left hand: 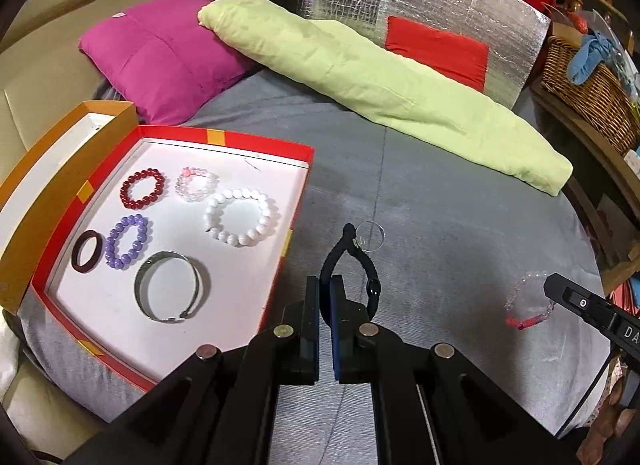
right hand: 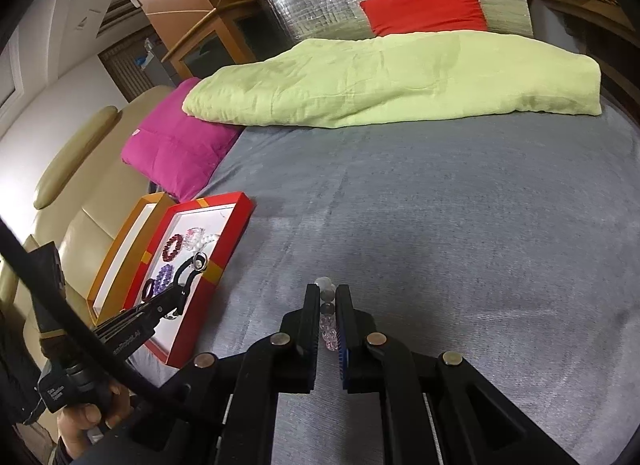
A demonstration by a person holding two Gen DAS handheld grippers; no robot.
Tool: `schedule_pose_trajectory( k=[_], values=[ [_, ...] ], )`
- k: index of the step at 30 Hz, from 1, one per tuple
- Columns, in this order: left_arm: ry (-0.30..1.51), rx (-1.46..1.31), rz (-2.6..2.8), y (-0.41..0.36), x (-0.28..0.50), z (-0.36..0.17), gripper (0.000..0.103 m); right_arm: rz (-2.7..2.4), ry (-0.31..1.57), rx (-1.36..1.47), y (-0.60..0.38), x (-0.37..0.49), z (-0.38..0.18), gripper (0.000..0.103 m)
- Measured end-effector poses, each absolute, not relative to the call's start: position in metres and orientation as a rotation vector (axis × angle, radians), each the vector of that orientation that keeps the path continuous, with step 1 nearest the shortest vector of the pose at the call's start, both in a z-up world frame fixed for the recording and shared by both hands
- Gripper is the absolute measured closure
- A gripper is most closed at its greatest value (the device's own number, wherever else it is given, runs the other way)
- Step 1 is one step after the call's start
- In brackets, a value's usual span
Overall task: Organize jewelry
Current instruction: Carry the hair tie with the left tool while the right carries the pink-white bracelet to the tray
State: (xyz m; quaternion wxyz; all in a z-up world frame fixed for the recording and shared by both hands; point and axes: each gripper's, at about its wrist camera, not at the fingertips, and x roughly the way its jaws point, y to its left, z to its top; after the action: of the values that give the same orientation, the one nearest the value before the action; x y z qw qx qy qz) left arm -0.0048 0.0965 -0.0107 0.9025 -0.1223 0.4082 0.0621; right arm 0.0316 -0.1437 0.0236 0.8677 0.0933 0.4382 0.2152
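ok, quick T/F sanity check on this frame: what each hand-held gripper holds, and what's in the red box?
1. The left hand-held gripper grips a black cord bracelet. True.
2. The right hand-held gripper is empty. False: it is shut on a pale bead bracelet.
3. The red box holds six pieces. True.
4. The white bead bracelet lies on the grey cover. False: it is in the box.
5. The green quilt covers the box. False: it lies apart, further back.

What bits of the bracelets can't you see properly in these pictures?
- Pink bead bracelet: right wrist view, mostly hidden between the right gripper fingers.
- Black cord bracelet: left wrist view, lower end hidden in the left gripper.
- Clear ring: almost see-through, details unclear.
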Motion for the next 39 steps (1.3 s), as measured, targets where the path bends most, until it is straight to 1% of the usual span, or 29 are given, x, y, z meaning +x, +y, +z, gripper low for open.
schedule_pose_trajectory(
  k=[20,30,39],
  values=[
    [0.844,-0.282,0.216,0.131,-0.010,-0.017,0.098,0.524,0.918,0.148,-0.097,0.039,0.026,0.094],
    [0.837,-0.311,0.266,0.156,-0.015,-0.018,0.098,0.590,0.908,0.101,-0.053,0.043,0.036,0.094],
    [0.834,-0.326,0.331,0.182,-0.020,-0.023,0.098,0.673,0.904,0.026,0.007,0.049,0.044,0.094]
  ],
)
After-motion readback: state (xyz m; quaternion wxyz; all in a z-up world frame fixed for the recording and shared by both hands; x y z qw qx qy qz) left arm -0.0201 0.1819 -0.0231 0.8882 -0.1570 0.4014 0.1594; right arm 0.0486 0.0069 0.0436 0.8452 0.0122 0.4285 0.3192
